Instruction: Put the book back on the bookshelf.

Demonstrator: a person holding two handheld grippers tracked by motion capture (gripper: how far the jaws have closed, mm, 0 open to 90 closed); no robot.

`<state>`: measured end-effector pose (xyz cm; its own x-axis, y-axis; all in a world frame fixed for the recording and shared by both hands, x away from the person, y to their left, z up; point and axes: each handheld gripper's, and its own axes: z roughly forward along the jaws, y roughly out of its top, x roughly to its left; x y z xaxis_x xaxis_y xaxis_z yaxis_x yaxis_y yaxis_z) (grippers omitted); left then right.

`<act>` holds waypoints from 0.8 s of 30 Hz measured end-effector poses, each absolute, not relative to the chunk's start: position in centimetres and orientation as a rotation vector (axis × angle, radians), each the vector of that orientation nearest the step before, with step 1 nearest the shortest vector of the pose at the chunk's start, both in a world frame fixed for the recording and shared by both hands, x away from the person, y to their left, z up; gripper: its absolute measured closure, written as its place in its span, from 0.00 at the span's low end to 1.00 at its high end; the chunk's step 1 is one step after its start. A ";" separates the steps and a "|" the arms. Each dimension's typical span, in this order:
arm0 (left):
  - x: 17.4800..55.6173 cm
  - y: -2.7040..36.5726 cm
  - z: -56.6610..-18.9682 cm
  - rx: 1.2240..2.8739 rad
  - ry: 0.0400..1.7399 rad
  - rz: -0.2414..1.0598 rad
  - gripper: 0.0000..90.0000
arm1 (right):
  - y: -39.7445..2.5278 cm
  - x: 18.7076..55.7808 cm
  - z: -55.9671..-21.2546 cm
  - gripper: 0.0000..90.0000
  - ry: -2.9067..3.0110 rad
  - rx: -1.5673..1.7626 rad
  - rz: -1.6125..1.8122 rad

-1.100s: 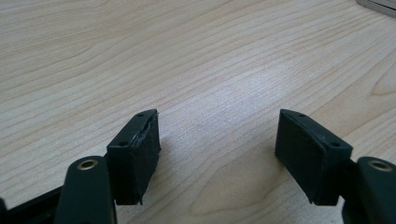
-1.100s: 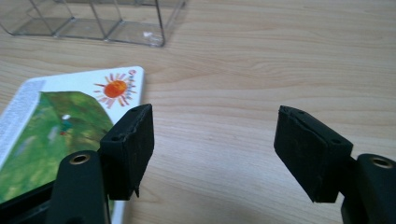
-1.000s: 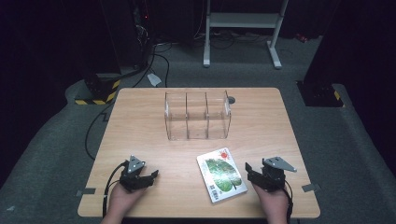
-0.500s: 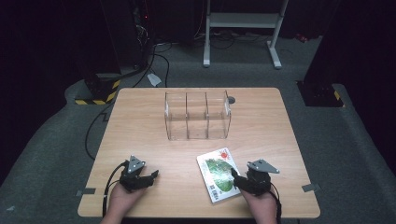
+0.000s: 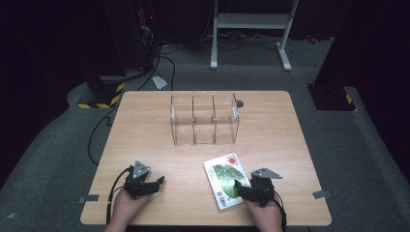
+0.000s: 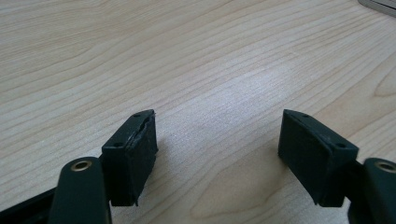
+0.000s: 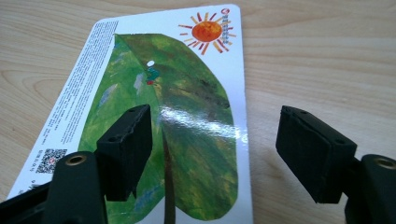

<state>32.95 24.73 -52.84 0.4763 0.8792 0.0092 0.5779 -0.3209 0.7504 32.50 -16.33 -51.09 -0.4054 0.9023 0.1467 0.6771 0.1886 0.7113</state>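
Book (image 5: 226, 180): lies flat, back cover up, near the front of the bench (image 5: 145, 135), before the clear organiser (image 5: 205, 121).
Right gripper (image 7: 212, 149): jaws wide apart, holding nothing, straddling the book's long edge, likely to pinch it.
Left gripper (image 6: 217, 149): gaping, empty, resting on bare wood.

Left gripper (image 6: 217, 140), jaws parted over bare wood.
Two black jaws rising from the bottom edge, wide apart, nothing between them. Left jaw pad chipped and ragged along its upper inner edge. Pale wood-grain table (image 6: 187, 56) beneath, with a soft glare patch at centre. Thin grey-white edge of a flat item (image 6: 379, 3) at the far top right corner, too little visible to identify.
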 end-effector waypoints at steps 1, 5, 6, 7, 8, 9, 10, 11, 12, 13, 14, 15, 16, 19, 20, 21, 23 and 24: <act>32.9 24.7 -52.8 2.029 1.202 0.559 0.31 | -16.2 32.5 -51.1 0.32 2.172 1.497 1.042; 32.8 24.6 -52.9 2.029 1.196 0.576 0.32 | -15.8 32.6 -51.2 0.37 2.201 1.475 1.026; 32.8 24.6 -52.9 2.027 1.198 0.578 0.32 | -15.7 32.7 -51.3 0.38 2.206 1.480 1.033; 32.8 24.6 -52.8 2.028 1.201 0.578 0.32 | -15.7 32.7 -51.3 0.38 2.211 1.481 1.037; 32.8 24.7 -52.8 2.028 1.203 0.578 0.32 | -15.6 32.8 -51.3 0.38 2.210 1.483 1.033; 32.7 24.7 -52.8 2.024 1.207 0.576 0.32 | -15.5 32.8 -51.3 0.38 2.211 1.478 1.028; 32.7 24.7 -52.9 2.023 1.210 0.570 0.32 | -15.5 32.8 -51.2 0.38 2.211 1.484 1.023; 32.7 24.7 -52.9 2.022 1.210 0.566 0.32 | -15.4 32.9 -51.2 0.39 2.211 1.487 1.022; 32.7 24.8 -52.9 2.021 1.211 0.567 0.32 | -15.4 32.9 -51.2 0.39 2.215 1.473 1.023; 32.7 24.8 -52.8 2.021 1.217 0.567 0.32 | -15.3 33.0 -51.2 0.39 2.221 1.472 1.022; 32.6 24.8 -52.8 2.023 1.214 0.574 0.32 | -15.1 33.0 -51.2 0.39 2.228 1.474 1.020; 32.5 24.8 -52.8 2.019 1.219 0.575 0.32 | -14.9 33.0 -51.2 0.39 2.236 1.461 1.021; 32.4 24.8 -52.9 2.017 1.220 0.580 0.32 | -14.6 33.1 -51.2 0.39 2.246 1.452 1.022; 32.1 24.9 -52.8 2.019 1.219 0.568 0.32 | -13.4 33.2 -51.0 0.39 2.278 1.422 1.010; 32.0 24.9 -52.9 2.016 1.221 0.564 0.32 | -13.0 33.3 -51.0 0.39 2.284 1.413 1.005; 31.8 24.9 -52.8 2.018 1.221 0.562 0.32 | -12.5 33.4 -51.0 0.39 2.291 1.401 1.002; 31.6 25.0 -52.9 2.015 1.218 0.569 0.33 | -11.6 33.7 -51.0 0.39 2.313 1.375 1.003; 31.4 24.9 -52.9 2.015 1.220 0.567 0.33 | -11.1 33.8 -51.0 0.39 2.326 1.357 1.007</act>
